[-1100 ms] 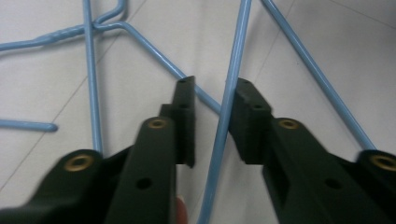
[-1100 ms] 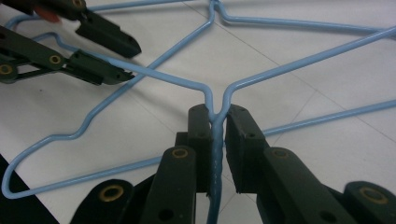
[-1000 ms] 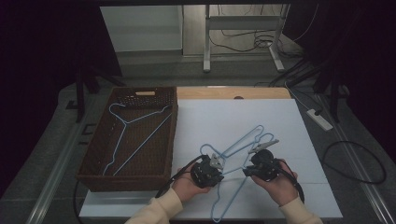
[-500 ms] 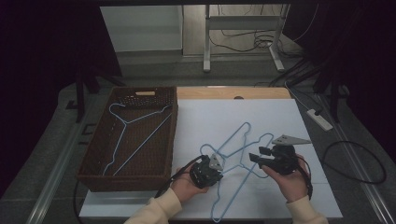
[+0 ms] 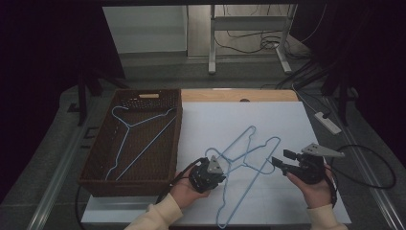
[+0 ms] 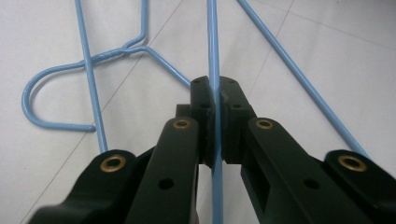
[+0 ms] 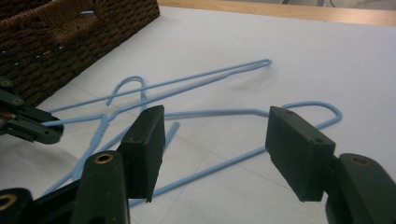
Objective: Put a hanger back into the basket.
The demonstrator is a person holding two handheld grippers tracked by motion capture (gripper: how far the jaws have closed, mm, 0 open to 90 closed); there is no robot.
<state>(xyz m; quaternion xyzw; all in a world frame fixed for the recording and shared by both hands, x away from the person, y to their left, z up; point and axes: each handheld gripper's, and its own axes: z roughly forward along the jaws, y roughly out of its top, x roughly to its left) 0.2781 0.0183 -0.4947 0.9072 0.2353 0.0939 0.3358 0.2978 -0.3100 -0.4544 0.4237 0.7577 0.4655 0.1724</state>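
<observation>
Two blue wire hangers (image 5: 249, 153) lie crossed on the white table top (image 5: 230, 120). My left gripper (image 5: 219, 178) is shut on one hanger's straight wire (image 6: 212, 56), which runs up between the closed jaws. That hanger's hook (image 6: 46, 93) curls to the left. My right gripper (image 5: 281, 159) is just right of the hangers, a little above the table. Its jaws have just been opening and grip nothing. Beyond its pads (image 7: 147, 149) the hangers (image 7: 210, 112) rest on the table, and the left gripper (image 7: 28, 126) holds a wire at the left edge.
A brown wicker basket (image 5: 95, 158) stands left of the white surface with one blue hanger (image 5: 139, 129) inside. A wooden strip (image 5: 239, 95) borders the far edge. A power strip (image 5: 328, 122) and a black cable (image 5: 378, 167) lie off the table to the right.
My right gripper let go of the hanger, opened and drew away to the right. The left gripper stayed put, shut on its wire.
</observation>
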